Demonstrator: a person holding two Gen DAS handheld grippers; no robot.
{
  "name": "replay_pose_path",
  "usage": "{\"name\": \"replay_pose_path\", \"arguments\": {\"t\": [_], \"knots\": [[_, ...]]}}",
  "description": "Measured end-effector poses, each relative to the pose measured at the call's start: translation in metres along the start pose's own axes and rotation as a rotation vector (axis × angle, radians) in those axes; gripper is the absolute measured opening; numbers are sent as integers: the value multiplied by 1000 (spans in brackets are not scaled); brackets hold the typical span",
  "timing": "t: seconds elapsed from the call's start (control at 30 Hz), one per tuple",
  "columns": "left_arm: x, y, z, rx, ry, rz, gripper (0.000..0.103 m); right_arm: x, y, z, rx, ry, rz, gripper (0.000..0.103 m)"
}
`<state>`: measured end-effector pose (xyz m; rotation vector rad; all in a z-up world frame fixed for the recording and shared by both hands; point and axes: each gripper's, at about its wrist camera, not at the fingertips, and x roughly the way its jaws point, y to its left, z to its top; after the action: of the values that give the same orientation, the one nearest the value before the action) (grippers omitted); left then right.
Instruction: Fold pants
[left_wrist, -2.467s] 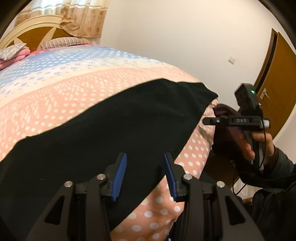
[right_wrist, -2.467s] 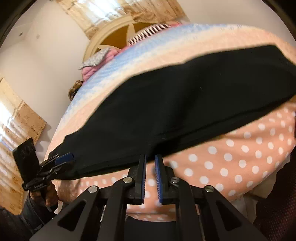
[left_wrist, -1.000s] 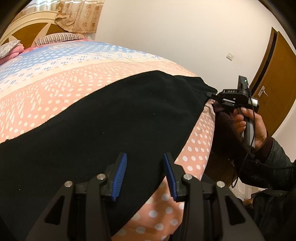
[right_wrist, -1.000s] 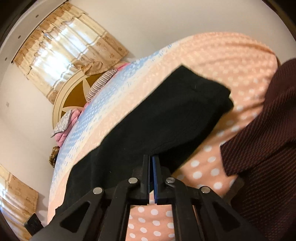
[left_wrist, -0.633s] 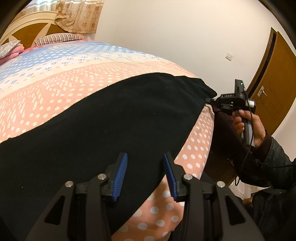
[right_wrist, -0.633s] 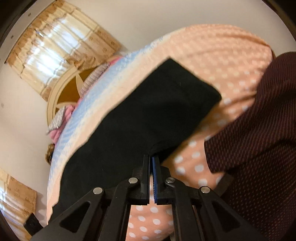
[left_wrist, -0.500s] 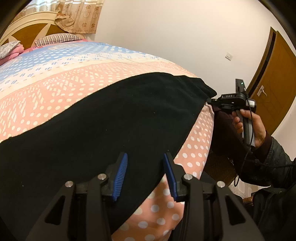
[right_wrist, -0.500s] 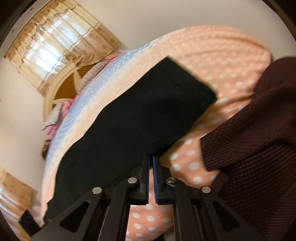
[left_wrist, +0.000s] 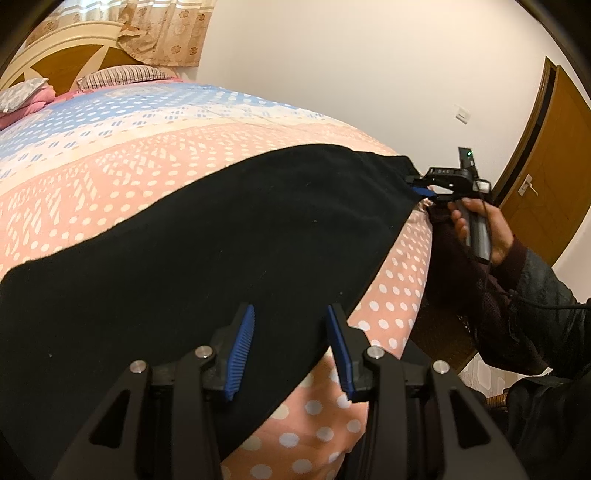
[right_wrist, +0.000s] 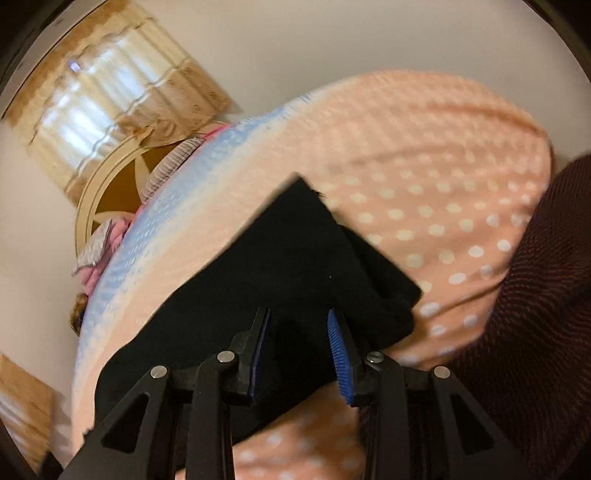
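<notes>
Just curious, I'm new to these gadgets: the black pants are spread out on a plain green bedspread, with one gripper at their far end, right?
Not quite. The black pants do lie spread out with the right gripper at their far end, but the bedspread is not plain green: it is pink and blue with white dots, as the left wrist view shows.

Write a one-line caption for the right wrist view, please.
Right gripper opening over the end of black pants lying on a polka-dot bedspread.
</notes>
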<state>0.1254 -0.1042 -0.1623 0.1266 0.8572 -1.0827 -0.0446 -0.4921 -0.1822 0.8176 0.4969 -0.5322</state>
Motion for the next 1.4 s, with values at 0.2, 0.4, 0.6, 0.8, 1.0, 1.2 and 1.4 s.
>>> {"name": "replay_pose_path", "arguments": {"t": [0.2,0.4,0.6,0.8,1.0,1.2,1.4], "knots": [[-27,11,-7,-31,-36,58,43,-16,5,7,-21,-45,-25,33],[-69,42,-19,-56,-77,203,43,-26,79,-11,-154,14,121,34],[-81,65,-29,-102,-68,331,43,42,234,-86,-345,382,487,34],[-78,75,-43,-148,-54,363,43,102,347,-174,-468,637,589,34],[-76,85,-50,-177,-62,342,43,147,402,-226,-487,806,593,34],[-75,87,-53,-193,-83,332,43,163,428,-254,-502,918,576,34],[-78,93,-58,-199,-78,327,43,180,438,-271,-471,1031,597,23]]}}
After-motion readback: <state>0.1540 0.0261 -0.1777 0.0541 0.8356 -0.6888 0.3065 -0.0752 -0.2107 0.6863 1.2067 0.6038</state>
